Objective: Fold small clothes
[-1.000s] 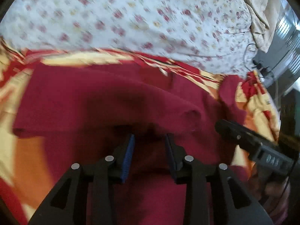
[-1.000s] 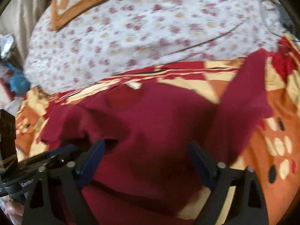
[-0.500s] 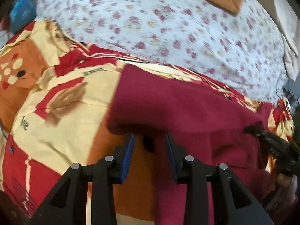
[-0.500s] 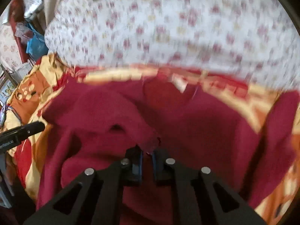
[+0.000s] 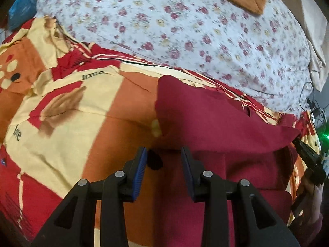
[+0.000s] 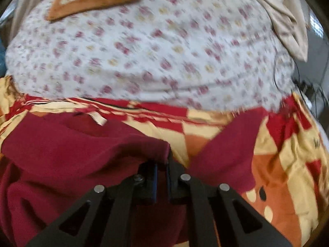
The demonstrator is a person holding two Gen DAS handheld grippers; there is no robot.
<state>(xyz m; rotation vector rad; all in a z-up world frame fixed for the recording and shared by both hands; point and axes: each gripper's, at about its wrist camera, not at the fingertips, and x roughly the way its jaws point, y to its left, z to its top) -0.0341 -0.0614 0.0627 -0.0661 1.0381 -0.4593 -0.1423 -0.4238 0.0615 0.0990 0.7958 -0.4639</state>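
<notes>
- Far left, the patterned red, orange and cream bedsheet (image 5: 86, 111) was bare, with small black script on it. One bit looked like "love"; the others I couldn't read for sure.
- The left gripper (image 5: 163, 160) sat partly open at the left edge of the dark maroon knit garment (image 5: 216, 123). Whether its blue pads (image 5: 140, 167) actually had cloth was hidden by the raised fold, so can't tell.
- The garment lay bunched on the sheet, near the white floral bedspread (image 5: 185, 30), with a cream neck label (image 6: 98, 119) showing, no readable text.
- The right gripper (image 6: 161, 177) was clamped tight on a maroon edge, which draped over its tips.
- One sleeve (image 6: 232, 144) was flopped out to the right.
- My guess: mid-fold, sides coming inward. Next it needs the pinched edge carried across and laid flat, then that sleeve tucked in.
</notes>
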